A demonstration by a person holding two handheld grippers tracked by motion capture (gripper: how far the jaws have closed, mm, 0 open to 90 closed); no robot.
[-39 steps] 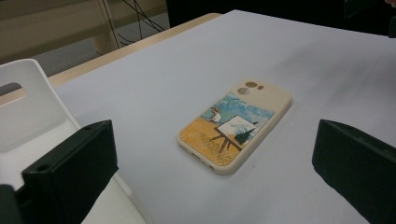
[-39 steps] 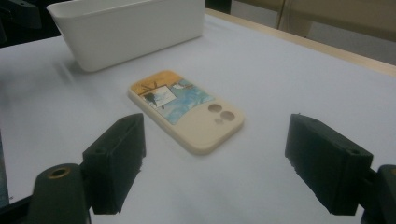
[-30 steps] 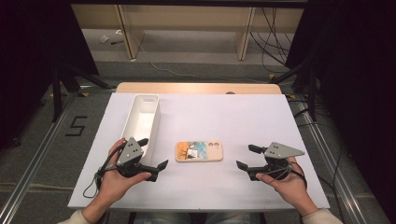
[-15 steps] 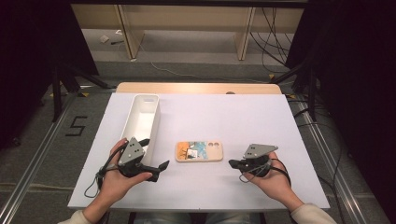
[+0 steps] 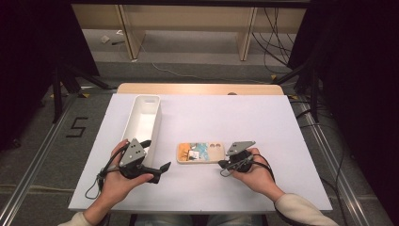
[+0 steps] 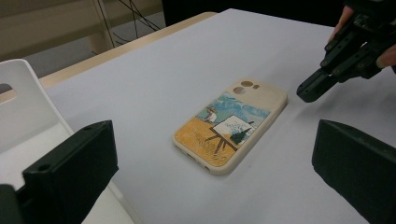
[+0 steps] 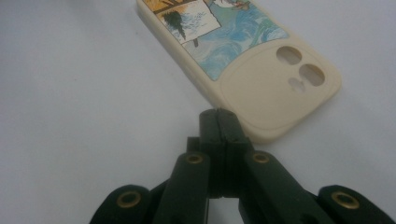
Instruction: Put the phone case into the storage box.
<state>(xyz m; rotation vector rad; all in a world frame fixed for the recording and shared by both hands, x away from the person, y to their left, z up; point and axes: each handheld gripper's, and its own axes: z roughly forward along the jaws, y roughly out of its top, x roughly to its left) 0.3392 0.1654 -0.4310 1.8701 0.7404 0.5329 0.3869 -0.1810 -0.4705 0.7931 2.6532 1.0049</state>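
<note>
Now my right hand-held gripper (image 7: 218, 113) has slid in from the counter's right side and snapped its jaws together on nothing, tips just at the camera-hole end of the case (image 5: 201, 152), so I judge I mean to nudge it, not pinch it. The case lies flat mid-counter (image 5: 263, 113), a smooth, cream, round-cornered shell with a painted print; my left hand-held gripper (image 5: 159, 168) waits apart beside the white bin (image 5: 142, 118).

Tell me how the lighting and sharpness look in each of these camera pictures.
High view: the white table is evenly lit while the room around it falls into dark. Left gripper view: the phone case is sharp, but the near black jaws are soft and blurred. Right gripper view: the phone case is slightly soft, and the right gripper casts only a faint shadow.
</note>
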